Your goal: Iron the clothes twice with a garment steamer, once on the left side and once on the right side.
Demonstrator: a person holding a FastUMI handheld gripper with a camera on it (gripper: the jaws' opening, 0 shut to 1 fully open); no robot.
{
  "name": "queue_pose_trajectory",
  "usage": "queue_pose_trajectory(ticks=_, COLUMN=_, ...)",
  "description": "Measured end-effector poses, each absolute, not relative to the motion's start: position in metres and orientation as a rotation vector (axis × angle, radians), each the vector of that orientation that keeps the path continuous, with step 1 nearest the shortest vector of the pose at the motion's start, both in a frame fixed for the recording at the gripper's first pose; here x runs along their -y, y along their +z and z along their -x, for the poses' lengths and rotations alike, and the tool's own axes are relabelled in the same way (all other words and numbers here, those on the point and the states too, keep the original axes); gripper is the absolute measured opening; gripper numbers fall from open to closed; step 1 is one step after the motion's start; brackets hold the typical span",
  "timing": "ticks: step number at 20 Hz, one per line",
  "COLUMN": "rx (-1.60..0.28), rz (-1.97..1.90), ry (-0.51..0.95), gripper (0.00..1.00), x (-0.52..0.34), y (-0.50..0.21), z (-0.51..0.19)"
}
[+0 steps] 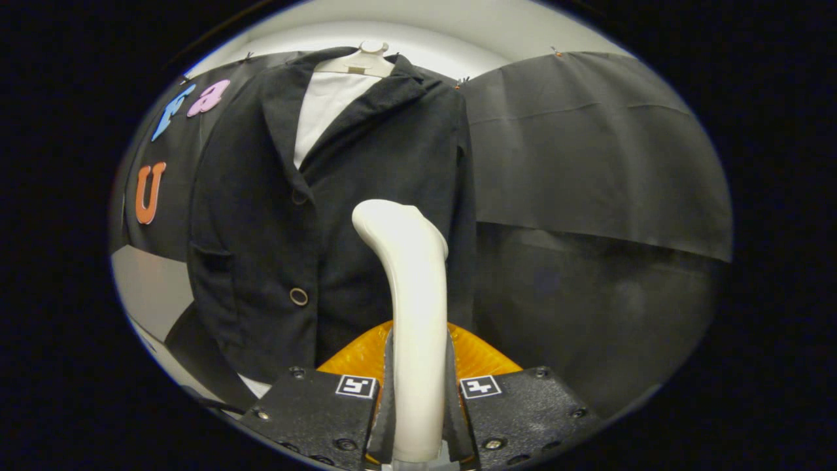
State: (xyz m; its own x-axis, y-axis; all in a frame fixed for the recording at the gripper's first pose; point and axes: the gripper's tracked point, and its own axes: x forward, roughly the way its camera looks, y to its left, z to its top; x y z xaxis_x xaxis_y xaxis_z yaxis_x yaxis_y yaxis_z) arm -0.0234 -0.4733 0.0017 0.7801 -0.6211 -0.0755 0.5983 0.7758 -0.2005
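I am clamping both fingers of my gripper (418,405) on the garment steamer (409,314), whose head is rising just ahead of them, in front of the black jacket (261,229) hanging on a hanger (363,60). I judge the smooth handle may be twisting in my grip, so the head could be missing the cloth.

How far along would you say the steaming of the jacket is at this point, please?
Done: the gripper is shut on the garment steamer, both fingers pressing its white handle. In hand: the steamer stands upright before the hanging black blazer; whether it touches the cloth cannot be told. Left: no sign of a finished pass, so possibly both sides.
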Motion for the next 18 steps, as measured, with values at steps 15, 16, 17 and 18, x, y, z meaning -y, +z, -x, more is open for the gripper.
queue_pose_trajectory(ticks=15, rx=-0.347, rz=0.146, ry=-0.599, gripper=0.34, x=0.479, y=-0.119, z=0.035)
queue_pose_trajectory(ticks=16, rx=-0.366, rz=0.149, ry=-0.594, gripper=0.34, x=0.481, y=-0.129, z=0.035)
queue_pose_trajectory(ticks=17, rx=-0.385, rz=0.150, ry=-0.589, gripper=0.34, x=0.482, y=-0.138, z=0.035)
queue_pose_trajectory(ticks=18, rx=-0.393, rz=0.150, ry=-0.589, gripper=0.34, x=0.484, y=-0.144, z=0.036)
